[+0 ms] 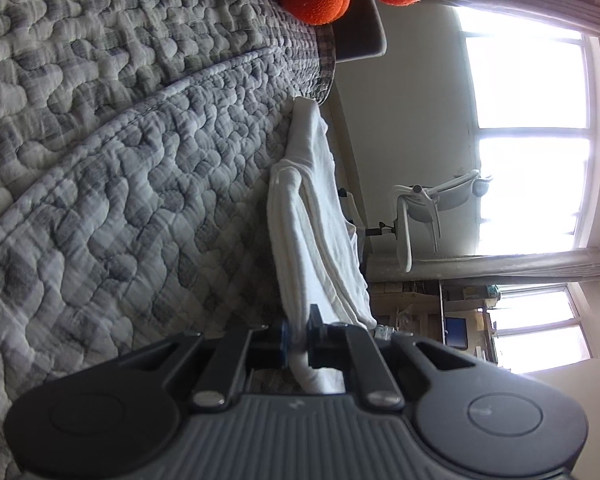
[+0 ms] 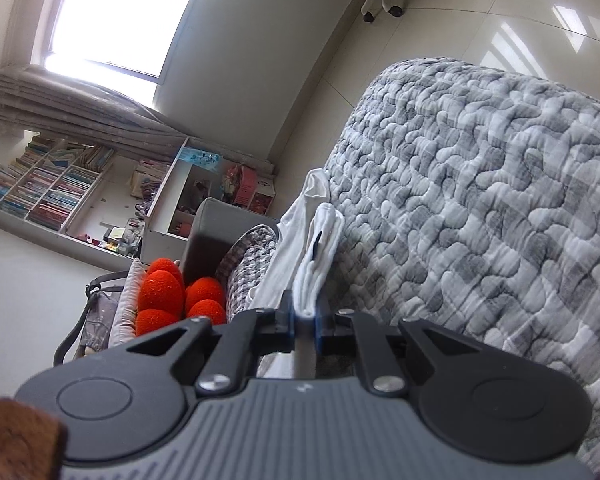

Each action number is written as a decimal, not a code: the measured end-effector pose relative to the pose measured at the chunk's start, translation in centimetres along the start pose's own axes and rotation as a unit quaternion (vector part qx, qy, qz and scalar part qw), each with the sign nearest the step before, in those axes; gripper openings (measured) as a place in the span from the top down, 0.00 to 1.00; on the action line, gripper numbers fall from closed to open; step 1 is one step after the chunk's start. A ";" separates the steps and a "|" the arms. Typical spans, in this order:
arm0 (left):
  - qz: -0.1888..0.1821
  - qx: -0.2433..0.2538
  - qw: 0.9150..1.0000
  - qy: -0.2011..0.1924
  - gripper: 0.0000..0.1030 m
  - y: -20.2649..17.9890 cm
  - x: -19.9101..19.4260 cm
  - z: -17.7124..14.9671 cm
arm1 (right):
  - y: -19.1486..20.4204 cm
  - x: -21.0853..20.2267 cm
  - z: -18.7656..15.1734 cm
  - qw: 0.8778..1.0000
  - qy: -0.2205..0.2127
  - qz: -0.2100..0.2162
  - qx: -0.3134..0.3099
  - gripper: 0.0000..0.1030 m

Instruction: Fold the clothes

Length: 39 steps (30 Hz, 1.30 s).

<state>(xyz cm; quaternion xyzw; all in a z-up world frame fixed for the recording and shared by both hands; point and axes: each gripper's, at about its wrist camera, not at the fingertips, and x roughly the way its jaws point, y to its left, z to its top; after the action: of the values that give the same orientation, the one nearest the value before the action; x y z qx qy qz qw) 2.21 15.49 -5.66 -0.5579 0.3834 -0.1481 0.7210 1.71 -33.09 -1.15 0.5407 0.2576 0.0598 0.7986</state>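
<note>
The white garment (image 1: pixel 312 216) is stretching over the quilted bed (image 1: pixel 120 184) — you are pinching one bunched edge in your left gripper (image 1: pixel 298 344) and another in your right gripper (image 2: pixel 305 320), both clamping cloth; orange cushions (image 2: pixel 172 292) are lying beyond.

The cloth (image 1: pixel 312 232) is white. The quilt (image 1: pixel 120 200) is grey-and-white check (pebbly stitching), the cushion (image 2: pixel 172 296) orange, the claws (image 2: pixel 304 320) black.

One white garment (image 1: pixel 316 232) lies on one grey quilted bed (image 1: pixel 120 180). Two grippers, the left gripper (image 1: pixel 298 344) and the right gripper (image 2: pixel 304 322). Five orange balls (image 2: pixel 164 292) are visible, one white office chair (image 1: pixel 432 208), one bookshelf (image 2: pixel 56 184).
</note>
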 end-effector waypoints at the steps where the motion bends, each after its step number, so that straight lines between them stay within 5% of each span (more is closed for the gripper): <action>1: -0.002 0.001 1.000 -0.002 0.92 -0.1 -0.2 -0.1 | 0.2 -0.1 0.0 1.000 0.000 0.002 -0.002 0.89; 24: -0.022 -0.053 0.998 -0.032 0.92 -2.3 -10.3 -4.8 | 5.7 -7.6 -3.2 0.999 0.033 0.030 -0.015 0.89; 39: -0.063 -0.118 0.988 -0.080 0.92 -1.7 -7.1 -2.9 | 5.1 -3.7 -2.0 1.000 0.000 0.017 0.015 0.89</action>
<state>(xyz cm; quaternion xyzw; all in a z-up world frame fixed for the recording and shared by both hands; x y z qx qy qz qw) -4.23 17.43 -1.59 -0.6720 0.3037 -0.1021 0.6676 -1.54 -30.71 4.14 0.5568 0.2489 0.0694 0.7894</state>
